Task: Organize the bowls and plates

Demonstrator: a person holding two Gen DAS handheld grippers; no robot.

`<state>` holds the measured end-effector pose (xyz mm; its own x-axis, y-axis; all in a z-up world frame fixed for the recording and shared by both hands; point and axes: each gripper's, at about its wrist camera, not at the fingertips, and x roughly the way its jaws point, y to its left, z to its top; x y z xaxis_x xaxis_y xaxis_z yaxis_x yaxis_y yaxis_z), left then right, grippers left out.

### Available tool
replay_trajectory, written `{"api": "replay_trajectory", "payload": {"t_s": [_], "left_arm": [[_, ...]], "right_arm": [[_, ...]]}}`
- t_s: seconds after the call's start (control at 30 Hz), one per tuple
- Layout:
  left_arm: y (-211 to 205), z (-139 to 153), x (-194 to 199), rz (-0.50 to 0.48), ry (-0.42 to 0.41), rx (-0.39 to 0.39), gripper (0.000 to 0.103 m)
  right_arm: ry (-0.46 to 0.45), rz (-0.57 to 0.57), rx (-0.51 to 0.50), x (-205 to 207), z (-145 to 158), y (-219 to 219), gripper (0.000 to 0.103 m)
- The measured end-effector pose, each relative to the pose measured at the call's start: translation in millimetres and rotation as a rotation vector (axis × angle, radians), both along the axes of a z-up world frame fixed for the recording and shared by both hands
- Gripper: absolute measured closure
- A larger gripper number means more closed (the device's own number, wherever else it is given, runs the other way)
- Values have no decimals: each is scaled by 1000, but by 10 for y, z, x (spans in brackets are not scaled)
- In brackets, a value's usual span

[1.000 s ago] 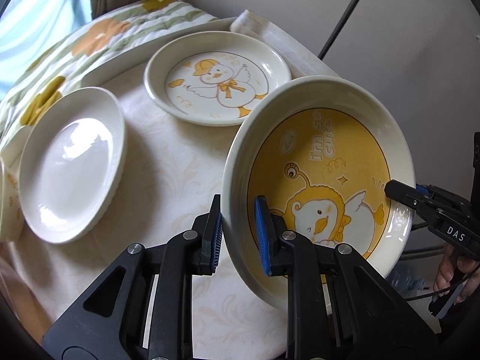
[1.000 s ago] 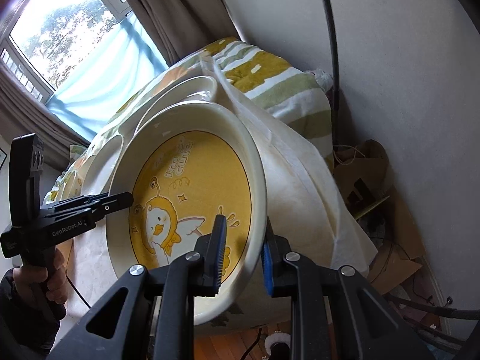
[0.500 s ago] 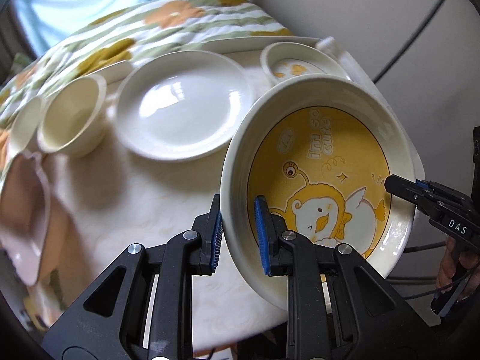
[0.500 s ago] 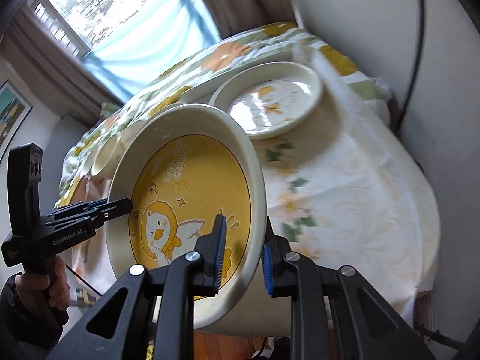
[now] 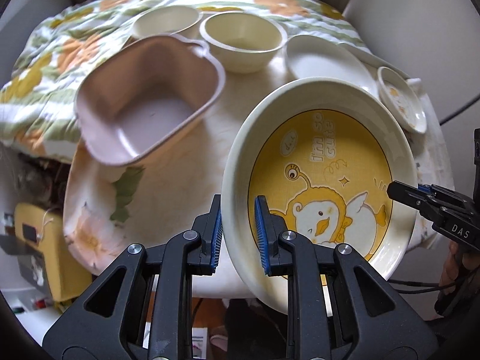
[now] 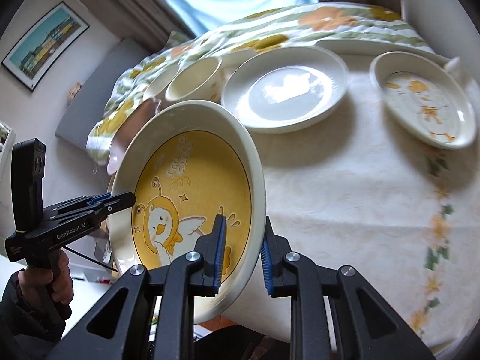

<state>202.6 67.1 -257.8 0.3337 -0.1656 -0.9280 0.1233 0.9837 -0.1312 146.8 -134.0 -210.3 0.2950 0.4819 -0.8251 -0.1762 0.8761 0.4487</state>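
**Yellow plate aloft, sorting barely begun**

The yellow chick plate (image 5: 327,186) hangs tilted above the table's near edge, the left gripper (image 5: 238,234) and right gripper (image 6: 243,252) each clamped on opposite rims. Nothing looks stacked yet: white plate (image 6: 285,90), duck plate (image 6: 426,99), cream bowl (image 5: 243,40) and pink square bowl (image 5: 147,96) sit apart. Bare tablecloth (image 5: 180,168) below offers landing room.

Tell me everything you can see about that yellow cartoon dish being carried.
The yellow dish is a deep, round, glossy plate, ceramic by its look, with a cream rim and a yellow centre showing a cartoon duck and the words "i'm so cute". It hangs tilted above the near edge of the table, touching nothing there. The left gripper and right gripper clamp opposite sides of its rim.
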Motion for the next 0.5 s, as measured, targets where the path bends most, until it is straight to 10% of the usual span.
{"api": "replay_trajectory", "payload": {"t_s": [0.5], "left_arm": [[243,-395,184,56,69,-34,85]], "right_arm": [[78,34,-52,255,-354,484,83]]}}
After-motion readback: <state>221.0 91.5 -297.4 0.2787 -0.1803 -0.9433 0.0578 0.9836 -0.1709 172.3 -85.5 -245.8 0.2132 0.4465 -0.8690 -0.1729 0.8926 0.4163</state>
